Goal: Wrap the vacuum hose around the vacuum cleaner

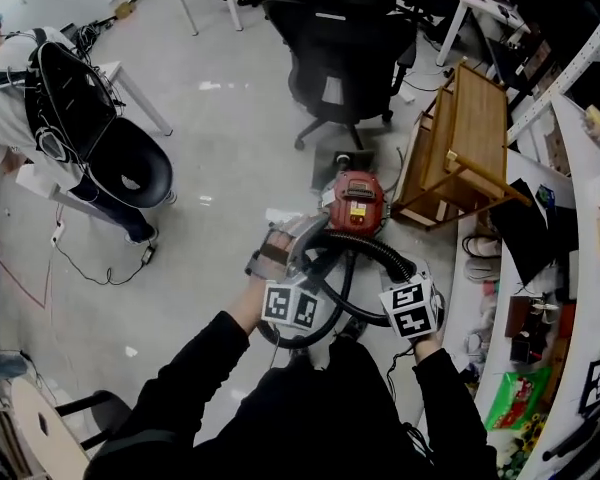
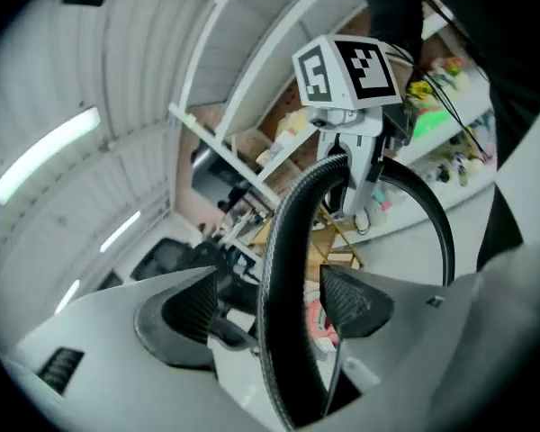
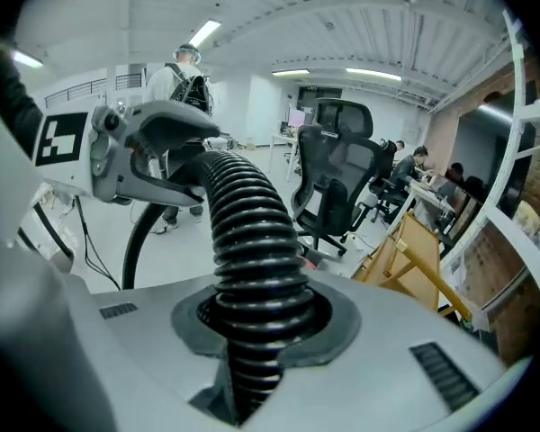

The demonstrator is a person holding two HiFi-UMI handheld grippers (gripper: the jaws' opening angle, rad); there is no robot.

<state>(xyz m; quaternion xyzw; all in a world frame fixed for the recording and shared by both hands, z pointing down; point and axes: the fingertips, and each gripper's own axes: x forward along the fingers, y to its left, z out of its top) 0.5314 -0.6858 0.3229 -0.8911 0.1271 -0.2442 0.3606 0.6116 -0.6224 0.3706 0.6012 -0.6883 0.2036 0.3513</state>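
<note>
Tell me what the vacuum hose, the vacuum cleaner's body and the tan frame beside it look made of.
The hose: likely flexible plastic or rubber, black, faint sheen; close ribs, easy bend. The vacuum cleaner body: probably hard plastic, red, glossy; light spots on its rounded shell. The frame: looks like pale unpainted wood; straight slats and square legs, grain too small to see.

The vacuum hose [image 3: 252, 268] is black ribbed plastic with a dull sheen. The vacuum cleaner [image 1: 356, 203] has a glossy red plastic body. The small table [image 1: 470, 138] is bare wood; the floor [image 1: 230, 138] — smooth, faintly reflective.
</note>
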